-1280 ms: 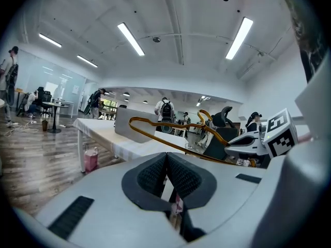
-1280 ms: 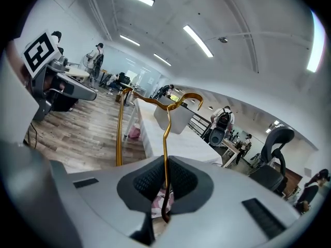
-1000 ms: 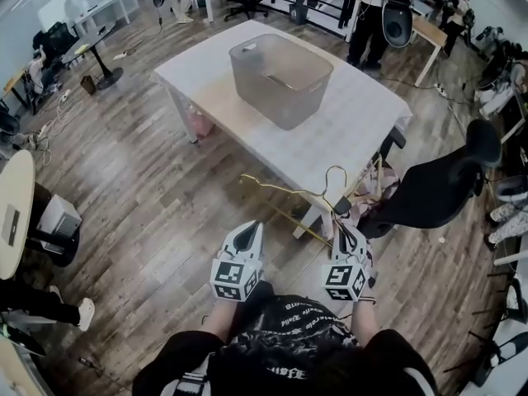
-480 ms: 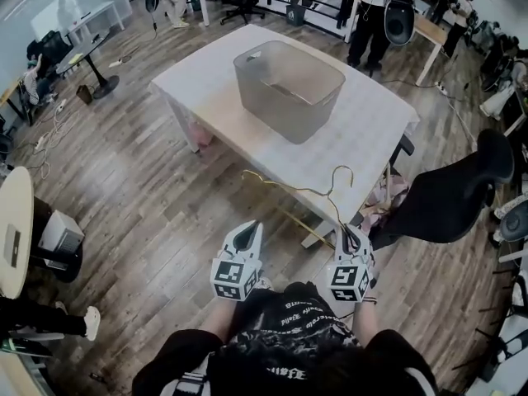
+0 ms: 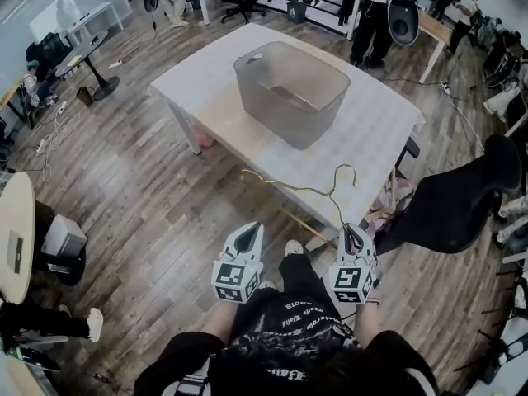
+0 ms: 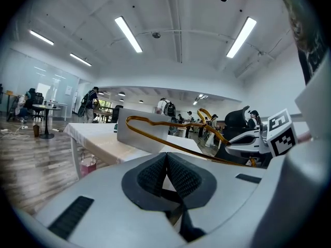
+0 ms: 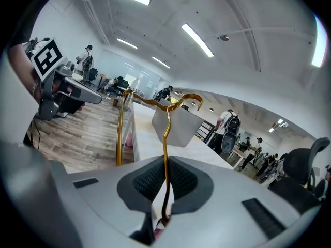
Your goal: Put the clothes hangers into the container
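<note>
A thin gold wire clothes hanger (image 5: 301, 190) hangs in the air in front of the table's near edge, its hook (image 5: 345, 172) up toward the table. My right gripper (image 5: 352, 236) is shut on one end of it, and the wire (image 7: 165, 138) runs up between the pads. My left gripper (image 5: 247, 236) is shut with nothing between its pads, to the left of the hanger (image 6: 170, 133). The grey translucent container (image 5: 290, 91) stands on the white table (image 5: 363, 130) beyond, open side up.
A black office chair (image 5: 462, 196) stands at the table's right corner. A round white table (image 5: 15, 229) with a device sits at the left. People stand at desks at the back of the room. Wood floor lies between me and the table.
I have moved a little closer to the table with the hanger still in my right gripper. The view has shifted slightly and a foot now shows between the grippers.
</note>
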`<state>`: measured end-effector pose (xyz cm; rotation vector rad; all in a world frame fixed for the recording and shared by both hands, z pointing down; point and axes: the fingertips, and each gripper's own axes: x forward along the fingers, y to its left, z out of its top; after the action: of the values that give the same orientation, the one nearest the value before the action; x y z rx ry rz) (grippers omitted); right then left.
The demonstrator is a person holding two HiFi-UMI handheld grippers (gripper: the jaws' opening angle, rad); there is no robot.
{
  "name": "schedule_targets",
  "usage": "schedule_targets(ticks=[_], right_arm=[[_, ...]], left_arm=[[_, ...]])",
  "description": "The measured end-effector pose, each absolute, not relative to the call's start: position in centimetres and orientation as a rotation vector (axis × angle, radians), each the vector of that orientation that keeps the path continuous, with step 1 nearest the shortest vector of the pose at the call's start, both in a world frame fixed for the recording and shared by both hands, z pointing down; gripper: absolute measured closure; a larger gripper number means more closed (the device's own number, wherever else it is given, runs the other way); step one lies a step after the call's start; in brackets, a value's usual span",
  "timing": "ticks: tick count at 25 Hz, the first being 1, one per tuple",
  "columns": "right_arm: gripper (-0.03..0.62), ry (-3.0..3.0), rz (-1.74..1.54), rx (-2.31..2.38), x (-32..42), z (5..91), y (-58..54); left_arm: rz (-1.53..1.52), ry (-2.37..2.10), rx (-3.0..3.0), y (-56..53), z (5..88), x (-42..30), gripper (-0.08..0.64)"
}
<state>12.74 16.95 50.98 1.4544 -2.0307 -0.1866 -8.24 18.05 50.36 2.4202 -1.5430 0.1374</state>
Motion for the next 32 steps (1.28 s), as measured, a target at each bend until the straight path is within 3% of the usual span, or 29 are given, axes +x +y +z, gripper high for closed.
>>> schedule_targets(ticks=[32], right_arm=[[0.572, -2.272, -0.335, 1.347, 17.6, 43.7, -15.2]], left_arm=[[0.156, -1.672, 2.299, -11.8, 50.8, -2.9, 0.540]])
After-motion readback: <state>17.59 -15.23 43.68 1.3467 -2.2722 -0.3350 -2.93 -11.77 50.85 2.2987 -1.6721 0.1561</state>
